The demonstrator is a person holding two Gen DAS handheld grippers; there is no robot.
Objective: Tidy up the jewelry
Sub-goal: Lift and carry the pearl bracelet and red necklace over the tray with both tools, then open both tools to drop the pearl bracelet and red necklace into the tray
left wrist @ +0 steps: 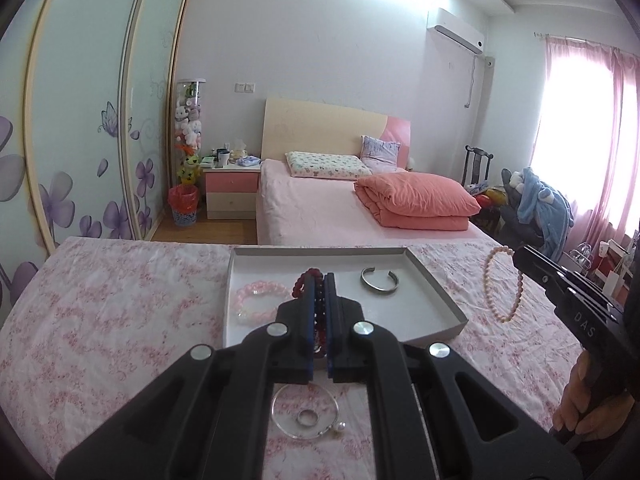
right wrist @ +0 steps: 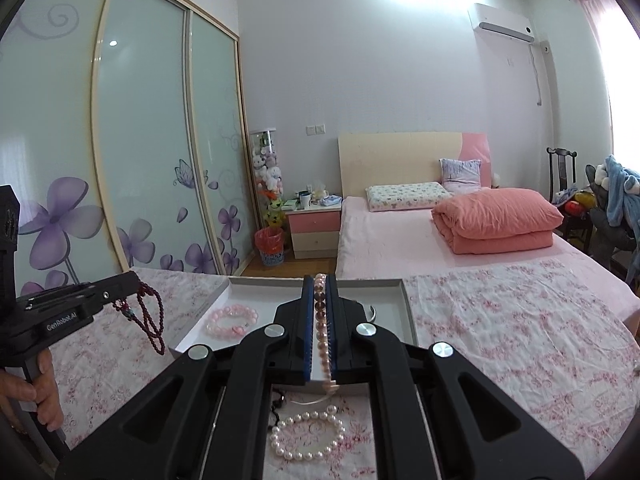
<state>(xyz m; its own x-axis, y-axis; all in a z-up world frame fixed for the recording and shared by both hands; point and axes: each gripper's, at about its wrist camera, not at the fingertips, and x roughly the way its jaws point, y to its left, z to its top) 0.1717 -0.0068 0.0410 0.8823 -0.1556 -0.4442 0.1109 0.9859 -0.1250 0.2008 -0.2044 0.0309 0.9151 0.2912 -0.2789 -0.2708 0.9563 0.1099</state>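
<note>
Clearly both grippers carry jewelry above the floral worktop (left wrist: 120, 320): the left gripper (left wrist: 319, 280) is clenched on a dark red bead bracelet (right wrist: 150, 316), the right gripper (right wrist: 320, 280) on a pink pearl strand (left wrist: 502, 284). Each dangles clear, probably bound for the white tray (left wrist: 432, 280) already holding a pink bracelet (left wrist: 256, 298) and silver bangle (left wrist: 380, 280).

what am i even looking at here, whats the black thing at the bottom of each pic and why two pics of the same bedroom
No robot here: a person holds a black hand-held tool in each hand, and each carries a camera looking out along its two fingers. So each picture has one tool large at the bottom and the other at the side.

The left tool is shut on a dark red bead bracelet. The right tool is shut on a pale pink bead bracelet.

Below them lies a flowered cloth with an open white box. The box holds a pink bracelet and a silver cuff. A silver bangle, a ring and a pearl bracelet lie on the cloth.
</note>
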